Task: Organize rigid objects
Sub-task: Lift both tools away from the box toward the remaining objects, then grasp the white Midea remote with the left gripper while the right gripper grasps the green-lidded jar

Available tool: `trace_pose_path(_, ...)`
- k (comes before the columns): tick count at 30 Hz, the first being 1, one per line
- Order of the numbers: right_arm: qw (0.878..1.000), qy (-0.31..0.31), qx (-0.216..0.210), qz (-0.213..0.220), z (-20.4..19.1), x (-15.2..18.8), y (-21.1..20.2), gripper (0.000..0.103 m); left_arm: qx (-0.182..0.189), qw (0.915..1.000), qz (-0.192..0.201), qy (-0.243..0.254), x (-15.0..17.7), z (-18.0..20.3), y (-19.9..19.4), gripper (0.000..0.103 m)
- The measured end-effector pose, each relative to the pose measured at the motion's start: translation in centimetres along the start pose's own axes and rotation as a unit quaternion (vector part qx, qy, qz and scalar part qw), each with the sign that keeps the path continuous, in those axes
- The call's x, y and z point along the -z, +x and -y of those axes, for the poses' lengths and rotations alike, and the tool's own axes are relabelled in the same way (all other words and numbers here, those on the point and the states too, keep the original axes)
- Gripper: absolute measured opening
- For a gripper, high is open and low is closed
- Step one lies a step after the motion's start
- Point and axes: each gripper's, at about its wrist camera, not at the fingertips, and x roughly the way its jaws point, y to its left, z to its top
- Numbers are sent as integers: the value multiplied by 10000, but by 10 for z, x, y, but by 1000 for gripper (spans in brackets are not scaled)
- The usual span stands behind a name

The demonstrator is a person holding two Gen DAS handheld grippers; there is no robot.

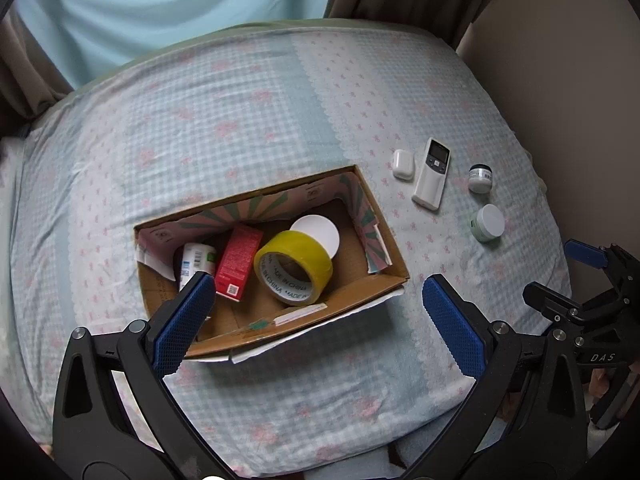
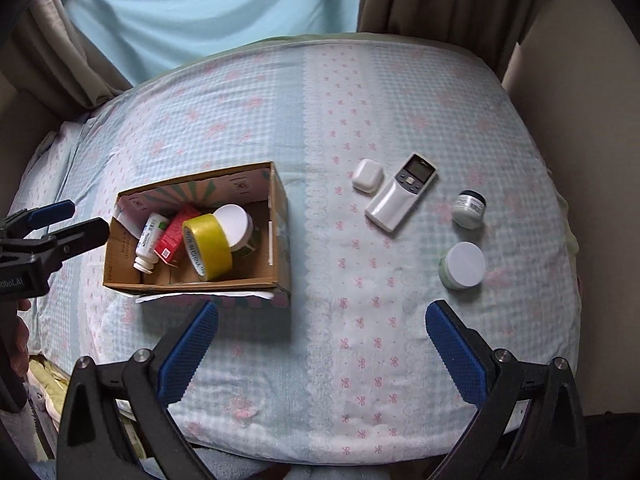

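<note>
Above the near edge of the bed, the left gripper (image 1: 316, 288) hangs over the cardboard box (image 1: 360, 300) with its blue ribbed fingers (image 1: 452, 320) spread wide and nothing between them, while the right gripper (image 2: 322, 316) hovers over bare sheet further right, jaws equally far apart and empty. The box, open-topped with printed flaps folded inward, already contains a roll of yellow tape (image 2: 208, 246) standing on edge, a red carton (image 2: 174, 236), a white bottle (image 2: 150, 242) lying on its side, and a white-lidded jar (image 2: 236, 226) leaning behind the tape. Right of the box, well apart from it on the bedsheet (image 2: 320, 380), lie a white earbud case (image 2: 367, 176), a white remote control (image 2: 402, 196) just beside it, a small dark-capped jar (image 2: 469, 209), and a pale green jar with a flat white lid (image 2: 463, 266). The sheet is soft blue gingham with pink bows. Nothing blocks either gripper's way to these loose items.
</note>
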Motion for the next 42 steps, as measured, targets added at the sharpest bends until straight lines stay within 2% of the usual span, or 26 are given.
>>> trace_pose_path(5, 9989, 438, 148, 86, 62, 16, -10, 103, -40, 9993, -110, 354, -14, 54, 8, 103)
trace_pose_path(11, 9938, 1002, 442, 175, 121, 31, -5, 103, -49, 9947, -313, 982, -41, 123, 40, 103)
trace_pose_path(20, 9821, 1796, 554, 104, 175, 44, 44, 103, -23, 9816, -712, 1769, -86, 204, 131, 103)
trace_pose_path(25, 9815, 1770, 714, -132, 186, 42, 85, 103, -30, 9706, -1052, 2163, -103, 230, 194, 103)
trace_pose_path(29, 9809, 1733, 841, -264, 189, 38, 117, 103, -23, 9563, -1381, 2578, -107, 247, 249, 103)
trace_pose_path(32, 9788, 1836, 743, -522, 193, 32, 146, 103, 47, 9462, -1654, 2780, -110, 254, 290, 103)
trace_pose_path(35, 9747, 1985, 752, -704, 198, 25, 173, 103, -86, 9352, -1792, 3052, -113, 262, 324, 102)
trace_pose_path(38, 9729, 2056, 711, -778, 203, 18, 193, 103, -148, 9308, -1856, 3146, -115, 264, 347, 100)
trace_pose_path(42, 9742, 1929, 849, -807, 205, 8, 211, 103, -171, 9263, -1947, 3223, -115, 264, 369, 91)
